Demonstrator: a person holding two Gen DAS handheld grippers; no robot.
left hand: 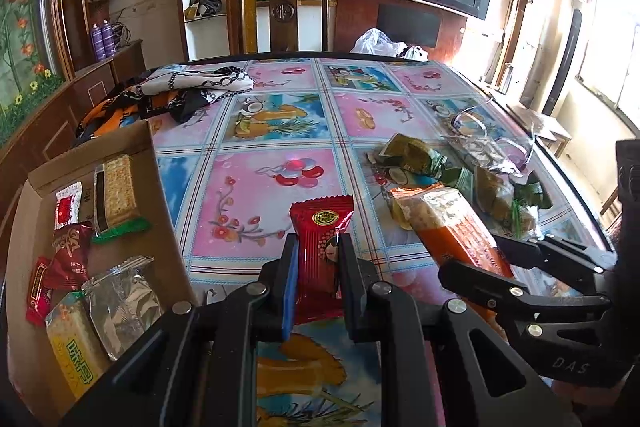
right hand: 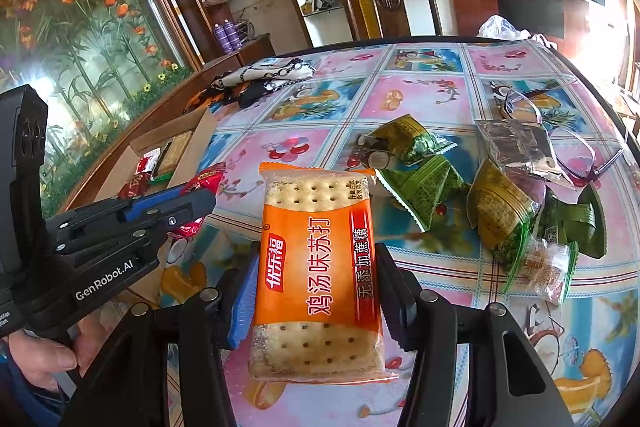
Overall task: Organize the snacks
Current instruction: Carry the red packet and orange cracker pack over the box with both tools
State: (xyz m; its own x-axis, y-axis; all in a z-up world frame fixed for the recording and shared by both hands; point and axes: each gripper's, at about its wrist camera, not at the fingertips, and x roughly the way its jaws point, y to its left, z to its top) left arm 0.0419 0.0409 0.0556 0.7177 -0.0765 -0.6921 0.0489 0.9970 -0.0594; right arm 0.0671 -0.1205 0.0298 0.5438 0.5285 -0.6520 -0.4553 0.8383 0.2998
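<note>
Left wrist view: the bench (left hand: 280, 131) fills the frame under a glossy cloth printed with fruit and flower squares, and the cardboard box (left hand: 160, 187) on its left side serves as landmark; a patterned scarf (left hand: 192, 91) lies crumpled just beyond the box's far corner. Inside the box sit several wrapped snacks — a cracker pack with a green end (left hand: 116, 195), small red packets (left hand: 70, 259), a silver wrapper (left hand: 120, 303). Well to the right of the box, a heap of green leaf-print packets (left hand: 424, 159) lies loose on the cloth, with a pair of glasses (left hand: 488, 135) behind it; the right tongs (right hand: 316, 291) are there too, clamped on the two long edges of an orange cracker pack (right hand: 318, 267) held above the cloth. Just right of the box, the left tongs (left hand: 318, 279) pinch a red snack packet (left hand: 322, 247) tightly between their pads, the packet standing upright; in the right wrist view a hand (right hand: 44, 351) grips the left tool's handle.
</note>
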